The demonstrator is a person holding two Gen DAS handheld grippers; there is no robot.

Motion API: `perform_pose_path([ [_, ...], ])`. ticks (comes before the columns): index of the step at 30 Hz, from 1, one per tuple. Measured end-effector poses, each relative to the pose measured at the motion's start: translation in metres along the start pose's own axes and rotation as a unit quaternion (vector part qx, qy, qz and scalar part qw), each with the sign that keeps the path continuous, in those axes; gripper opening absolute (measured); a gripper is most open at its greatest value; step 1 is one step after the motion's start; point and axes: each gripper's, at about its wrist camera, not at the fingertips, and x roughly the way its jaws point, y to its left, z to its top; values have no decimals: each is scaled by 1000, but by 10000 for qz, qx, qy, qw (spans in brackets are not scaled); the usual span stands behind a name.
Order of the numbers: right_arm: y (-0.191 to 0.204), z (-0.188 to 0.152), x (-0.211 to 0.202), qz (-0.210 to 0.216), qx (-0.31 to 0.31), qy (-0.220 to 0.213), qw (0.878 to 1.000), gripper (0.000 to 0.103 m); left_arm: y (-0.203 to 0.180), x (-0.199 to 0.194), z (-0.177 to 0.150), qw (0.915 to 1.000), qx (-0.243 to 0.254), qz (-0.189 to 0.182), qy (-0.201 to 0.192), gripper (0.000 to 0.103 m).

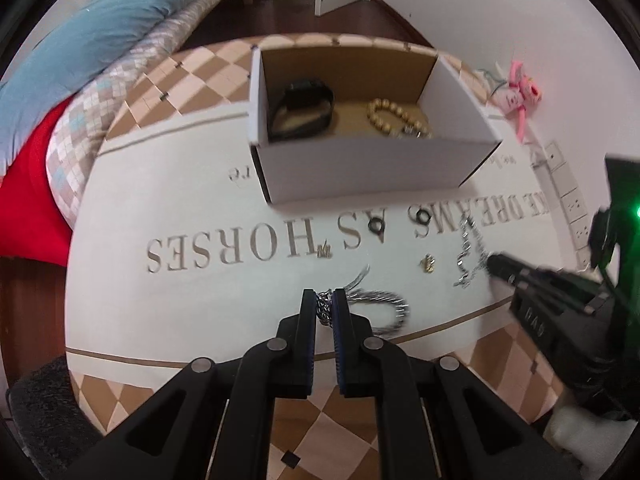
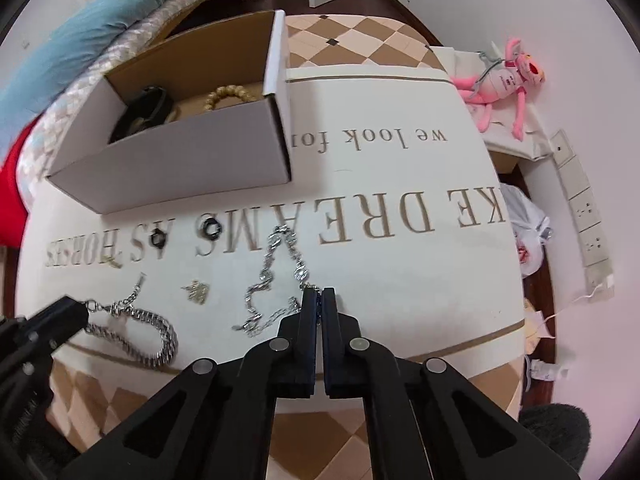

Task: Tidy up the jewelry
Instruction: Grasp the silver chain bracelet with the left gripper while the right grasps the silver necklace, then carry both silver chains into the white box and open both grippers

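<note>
My two black plastic grippers

My left gripper (image 1: 324,303) has blue-lined fingers (image 1: 308,320) and round silver pivot pins; my right gripper (image 2: 319,300) matches it, its body showing a green light and blurred pale lettering in the left view.

Two handheld grippers work low over the tabletop. The left gripper (image 1: 324,308) has its fingers pinched on a thick silver chain (image 1: 384,304). The right gripper (image 2: 319,304), angled in from the right, has its fingers pressed together on a thinner silver necklace (image 2: 276,276).
</note>
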Motion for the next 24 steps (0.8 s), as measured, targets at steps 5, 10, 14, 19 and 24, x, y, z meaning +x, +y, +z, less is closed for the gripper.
perform_pose_path([
  [5, -2, -5, -26, 512, 94, -164, 9985, 1, -2, -22, 13, 9996, 32, -155, -213, 5],
  [10, 1, 1, -69, 992, 142, -478, 9938, 1, -4, -50, 25, 9983, 2, -429, -391, 5],
  [14, 4, 17, -110, 1345, 97, -799, 9876, 0, -1, -77, 39, 9959, -105, -651, -613, 5],
  [19, 8, 47, -154, 1619, -18, -1169, 9799, 0, 2, -105, 72, 9921, -136, -820, -941, 5],
  [24, 12, 76, -170, 1619, -206, -1334, 9775, 0, 6, -114, 105, 9907, -79, -649, -1193, 5],
])
